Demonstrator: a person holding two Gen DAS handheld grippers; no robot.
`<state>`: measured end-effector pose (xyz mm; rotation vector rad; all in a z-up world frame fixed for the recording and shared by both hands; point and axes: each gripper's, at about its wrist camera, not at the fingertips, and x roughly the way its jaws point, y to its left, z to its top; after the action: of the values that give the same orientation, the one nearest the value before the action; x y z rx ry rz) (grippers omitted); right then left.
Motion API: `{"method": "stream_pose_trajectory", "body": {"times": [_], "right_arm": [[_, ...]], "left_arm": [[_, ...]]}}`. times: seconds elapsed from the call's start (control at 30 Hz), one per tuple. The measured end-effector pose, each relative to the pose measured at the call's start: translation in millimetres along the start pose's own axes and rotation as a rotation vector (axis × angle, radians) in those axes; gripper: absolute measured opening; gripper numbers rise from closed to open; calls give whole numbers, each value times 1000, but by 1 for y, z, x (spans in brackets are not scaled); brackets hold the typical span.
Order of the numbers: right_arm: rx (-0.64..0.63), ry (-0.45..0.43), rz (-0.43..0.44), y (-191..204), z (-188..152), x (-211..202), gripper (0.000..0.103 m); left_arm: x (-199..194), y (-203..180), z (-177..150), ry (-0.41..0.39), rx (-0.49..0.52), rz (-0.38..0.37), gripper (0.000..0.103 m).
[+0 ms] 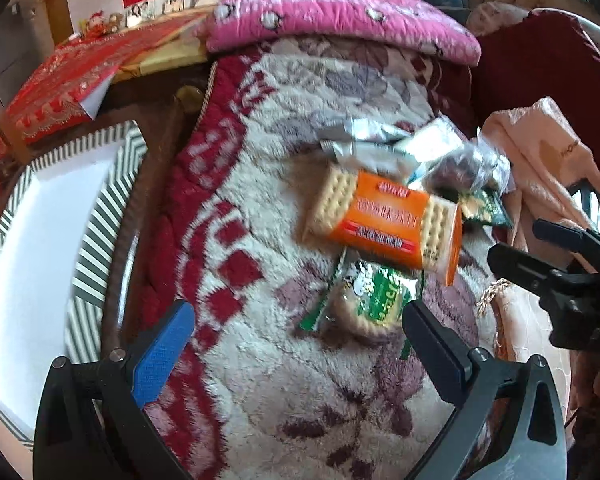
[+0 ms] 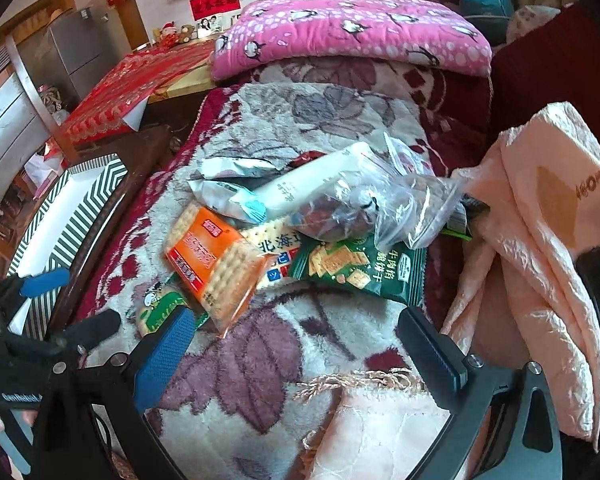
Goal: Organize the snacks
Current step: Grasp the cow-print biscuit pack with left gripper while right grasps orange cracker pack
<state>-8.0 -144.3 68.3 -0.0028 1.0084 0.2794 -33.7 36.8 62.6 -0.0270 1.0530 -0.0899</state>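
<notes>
- Nearest the left wrist camera, the left gripper [image 1: 300,344] hangs with its jaws wide and empty over the floral fleece blanket [image 1: 260,380]; the small green biscuit packet [image 1: 370,300] lies just ahead at one o'clock, touching nothing but the blanket and the pack above it.
- The right gripper [image 2: 296,344] is likewise spread wide, holding nothing.
- The snacks lie in one overlapping heap mid-blanket: the orange cracker pack [image 2: 214,264] on top at eleven o'clock in the right view, the dark green cracker bag [image 2: 358,270] at one o'clock, and a clear plastic bag of dark fruit [image 2: 352,208] beyond.
- I judge all of them light; the film is slick and crinkly, and the crackers are brittle, so a hard pinch risks crushing.
- The orange pack is stiffest: take it across its narrow width, mid-length.
- The striped box [image 1: 44,260] sits at nine o'clock, past the blanket's red border, open and white inside.
- The soft pile gives underneath; the pink quilted cloth [image 2: 540,240] crowds three o'clock.
</notes>
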Motion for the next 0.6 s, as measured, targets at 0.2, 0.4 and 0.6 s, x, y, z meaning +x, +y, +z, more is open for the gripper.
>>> {"method": "stream_pose_trajectory", "body": {"times": [0.2,0.4,0.6], "right_arm": [[-4,16,-11,-3,-3,3,102],[25,30,-8,-11,-3,8,102],[-33,22,7,1,2,10,102]], "left_arm": [[22,-20,2,47,69,-66,103],[42,-34,3,88,116,-87,99],[47,-21,6,90,71,-84,57]]}}
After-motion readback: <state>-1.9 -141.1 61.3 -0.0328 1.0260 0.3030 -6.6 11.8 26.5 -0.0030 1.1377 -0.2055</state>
